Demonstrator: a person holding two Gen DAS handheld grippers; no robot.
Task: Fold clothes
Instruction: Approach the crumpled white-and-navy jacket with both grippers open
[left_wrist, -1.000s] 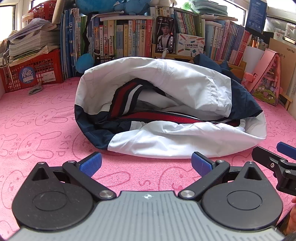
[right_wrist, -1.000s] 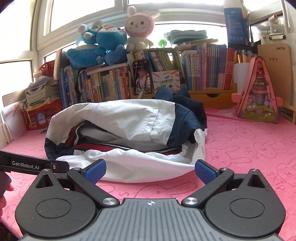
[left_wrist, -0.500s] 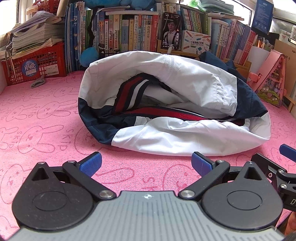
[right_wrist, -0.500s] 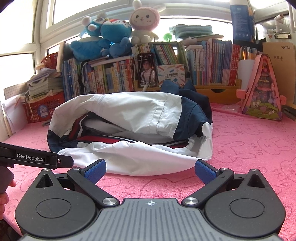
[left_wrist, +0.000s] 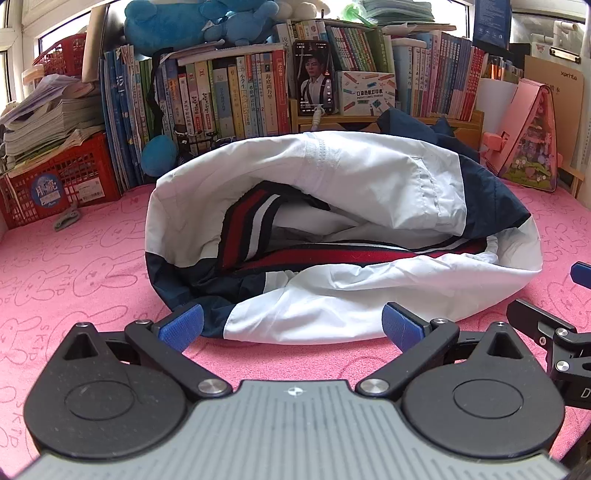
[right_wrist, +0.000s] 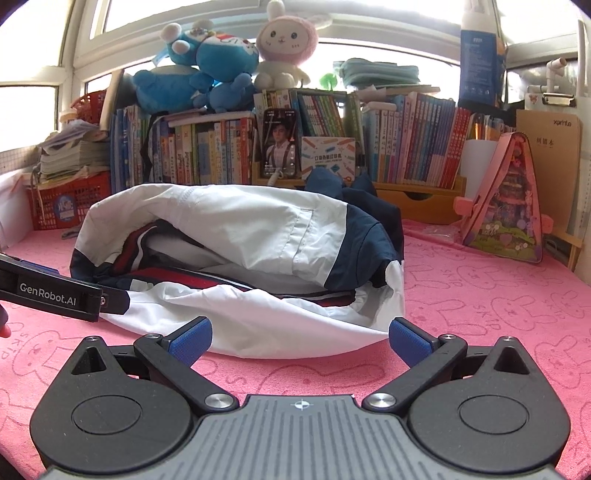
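A white and navy jacket (left_wrist: 332, 206) with red, white and navy striped trim lies bunched in a loose heap on the pink rabbit-print cloth (left_wrist: 74, 266). In the right wrist view the same jacket (right_wrist: 236, 258) fills the middle. My left gripper (left_wrist: 291, 325) is open, its blue pads just at the jacket's near hem, nothing between them. My right gripper (right_wrist: 301, 338) is open too, low over the cloth at the hem's right end. Each gripper shows at the edge of the other's view.
A row of books (right_wrist: 332, 147) with plush toys (right_wrist: 207, 85) on top lines the back. A red crate (left_wrist: 62, 177) with stacked papers stands at the left, a pink triangular case (right_wrist: 509, 206) at the right. A grey clip (left_wrist: 66, 219) lies near the crate.
Both grippers have moved forward toward the jacket, whose near hem now reaches their pads. Both stay open. The jacket has not moved.
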